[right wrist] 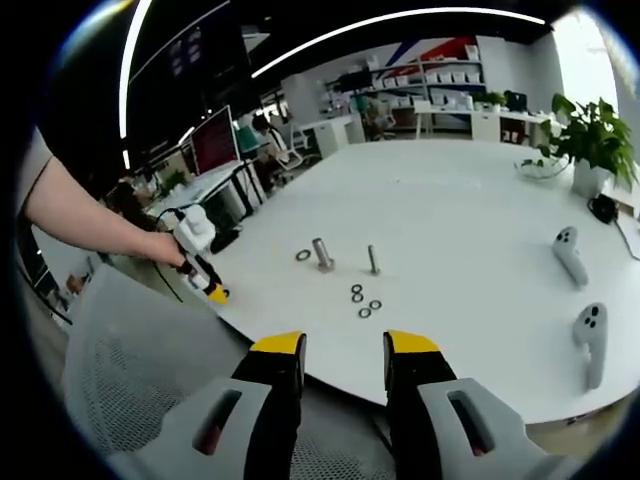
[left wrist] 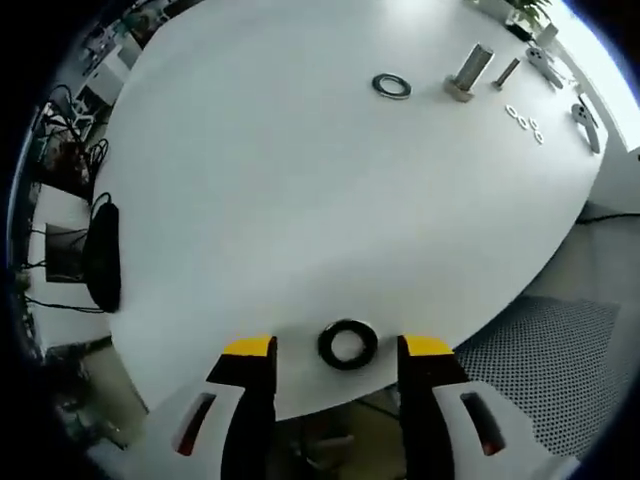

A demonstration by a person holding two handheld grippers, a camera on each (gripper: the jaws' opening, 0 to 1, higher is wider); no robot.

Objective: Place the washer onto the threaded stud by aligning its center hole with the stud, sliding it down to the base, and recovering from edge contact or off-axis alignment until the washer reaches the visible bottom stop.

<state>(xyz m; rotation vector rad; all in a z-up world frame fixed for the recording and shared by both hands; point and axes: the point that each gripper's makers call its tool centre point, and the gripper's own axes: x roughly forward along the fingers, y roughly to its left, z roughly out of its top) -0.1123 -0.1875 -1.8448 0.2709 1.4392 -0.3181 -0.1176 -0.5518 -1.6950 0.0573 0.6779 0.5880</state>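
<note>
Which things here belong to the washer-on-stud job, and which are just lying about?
Job:
black washer at the table edge between the left gripper jaws
stud
steel washer
small washers

Lying about:
cylinder
two controllers
plant
black bag
</note>
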